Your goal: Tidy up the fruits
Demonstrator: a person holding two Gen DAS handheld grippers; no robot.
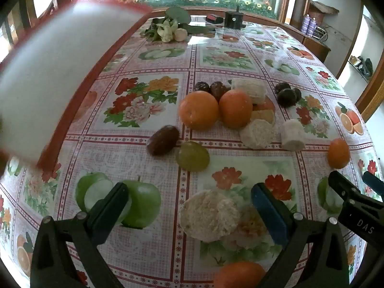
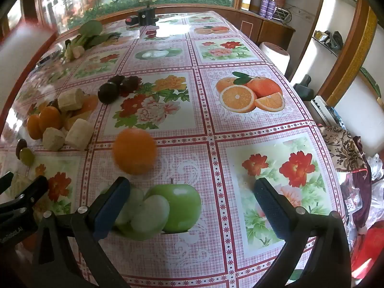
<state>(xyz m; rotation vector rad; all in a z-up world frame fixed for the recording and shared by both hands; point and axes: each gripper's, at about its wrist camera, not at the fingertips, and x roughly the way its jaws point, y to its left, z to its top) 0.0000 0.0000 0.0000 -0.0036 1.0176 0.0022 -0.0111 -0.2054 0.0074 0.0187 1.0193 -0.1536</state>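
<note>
Fruits (image 1: 235, 111) are lying scattered at twelve o'clock, unsorted; left gripper (image 1: 189, 206) and right gripper (image 2: 189, 206) are both gaping wide, empty, hovering ready to pick.

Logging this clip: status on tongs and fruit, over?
Left tongs open, pale cut piece between them, unpinched. Right tongs open, empty. Loose orange just ahead of the right tongs. Fruit pile unsorted; nothing blocking.

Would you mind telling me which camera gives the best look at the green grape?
The left wrist view: the green grape sits large and sharp mid-frame, beside a brown date. In the right wrist view it is small and distorted at the left edge, with the date partly behind it.
</note>
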